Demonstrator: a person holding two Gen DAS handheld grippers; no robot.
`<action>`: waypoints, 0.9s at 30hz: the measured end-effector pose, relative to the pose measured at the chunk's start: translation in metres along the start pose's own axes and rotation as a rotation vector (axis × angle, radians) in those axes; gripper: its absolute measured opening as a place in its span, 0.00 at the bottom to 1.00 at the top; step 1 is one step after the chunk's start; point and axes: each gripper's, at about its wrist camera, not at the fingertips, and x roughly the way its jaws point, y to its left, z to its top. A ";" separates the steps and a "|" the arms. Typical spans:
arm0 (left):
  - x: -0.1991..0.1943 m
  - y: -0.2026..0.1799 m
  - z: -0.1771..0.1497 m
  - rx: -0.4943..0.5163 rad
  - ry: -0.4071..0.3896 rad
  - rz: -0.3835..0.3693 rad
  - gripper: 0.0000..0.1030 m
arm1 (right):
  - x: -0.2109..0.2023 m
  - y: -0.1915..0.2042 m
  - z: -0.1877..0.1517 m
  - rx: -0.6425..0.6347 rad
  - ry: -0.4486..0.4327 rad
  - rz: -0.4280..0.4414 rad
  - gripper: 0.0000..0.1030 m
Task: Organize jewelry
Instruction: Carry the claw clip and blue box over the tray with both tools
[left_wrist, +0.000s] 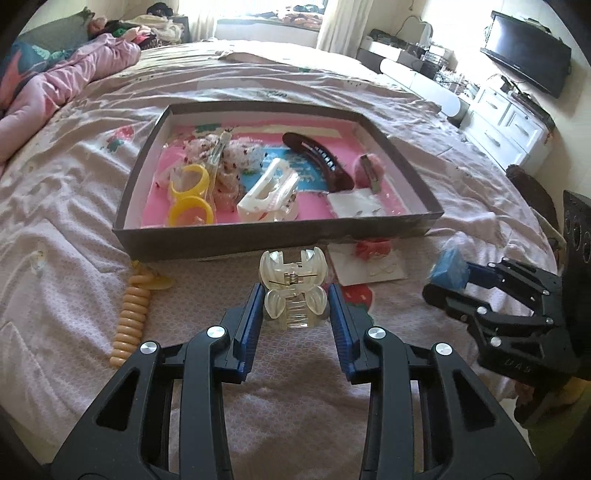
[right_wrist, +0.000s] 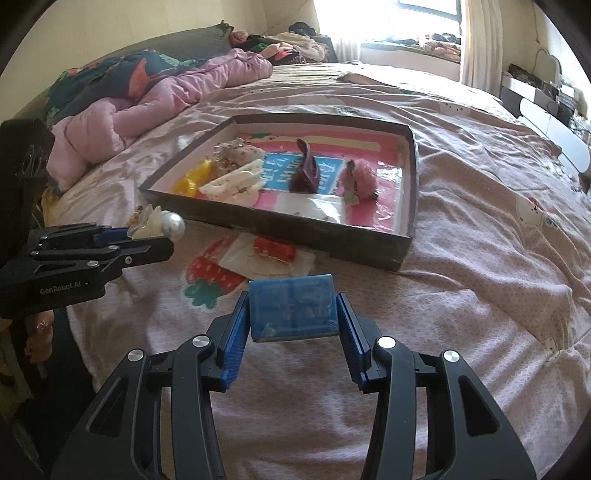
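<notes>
I have the clear hair claw (left_wrist: 293, 288) clamped in my left gripper (left_wrist: 295, 295), low centre of frame, just short of the box (left_wrist: 273, 238). It looks light, stiff, slippery and likely brittle, best held across its rounded wings. My right gripper (right_wrist: 293, 314) is closed on a small blue packet (right_wrist: 293, 308), light and flat.
</notes>
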 end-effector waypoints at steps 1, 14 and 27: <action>-0.002 -0.001 0.000 0.004 -0.005 0.001 0.26 | -0.001 0.003 0.001 -0.006 -0.002 0.004 0.42; -0.011 0.017 0.010 -0.035 -0.041 0.006 0.26 | -0.003 0.019 0.022 -0.042 -0.032 0.018 0.42; -0.011 0.039 0.023 -0.075 -0.060 0.012 0.26 | 0.005 0.022 0.047 -0.061 -0.063 0.018 0.42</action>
